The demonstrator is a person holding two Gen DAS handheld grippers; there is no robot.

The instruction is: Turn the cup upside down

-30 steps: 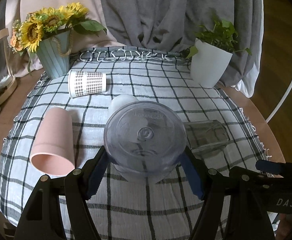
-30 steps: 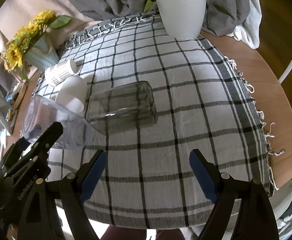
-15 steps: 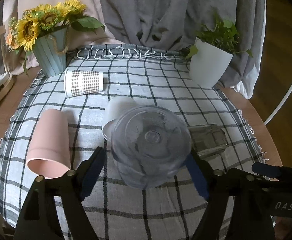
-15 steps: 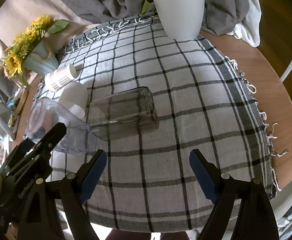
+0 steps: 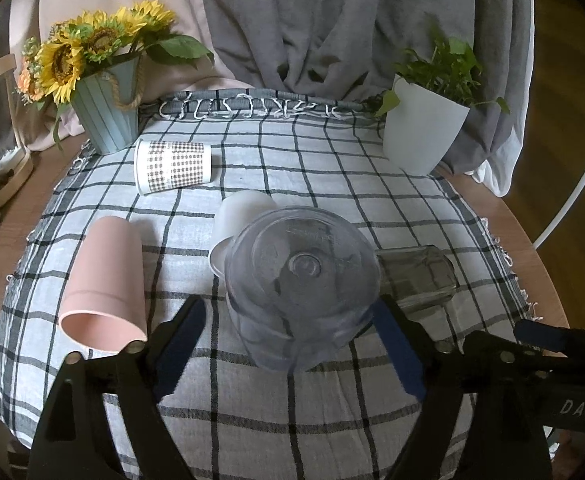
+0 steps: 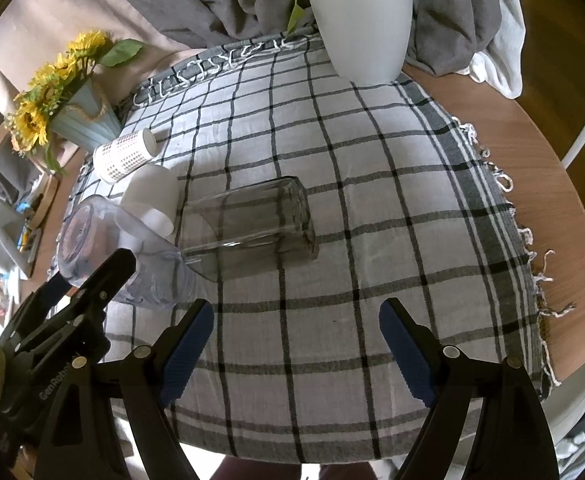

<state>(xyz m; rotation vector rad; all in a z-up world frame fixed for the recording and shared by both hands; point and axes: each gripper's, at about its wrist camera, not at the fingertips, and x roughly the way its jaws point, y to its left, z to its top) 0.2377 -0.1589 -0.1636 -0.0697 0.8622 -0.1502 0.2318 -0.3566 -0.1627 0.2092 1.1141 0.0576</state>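
The left gripper (image 5: 288,332) has its two blue-padded fingers (image 5: 180,340) spread beside a clear plastic cup (image 5: 300,288) that stands bottom-up, slightly tilted, on the checked tablecloth (image 5: 252,420) near the table's front edge; I cannot tell whether the pads touch its wall. The right gripper (image 6: 296,344) is wide open and holds nothing, over the cloth near the front edge. Behind the clear cup a small white cup (image 5: 240,216) and a grey glass tumbler (image 6: 252,224) lie on their sides, and a pink cup (image 5: 106,280) and a dotted paper cup (image 5: 172,166) lie toward the left edge.
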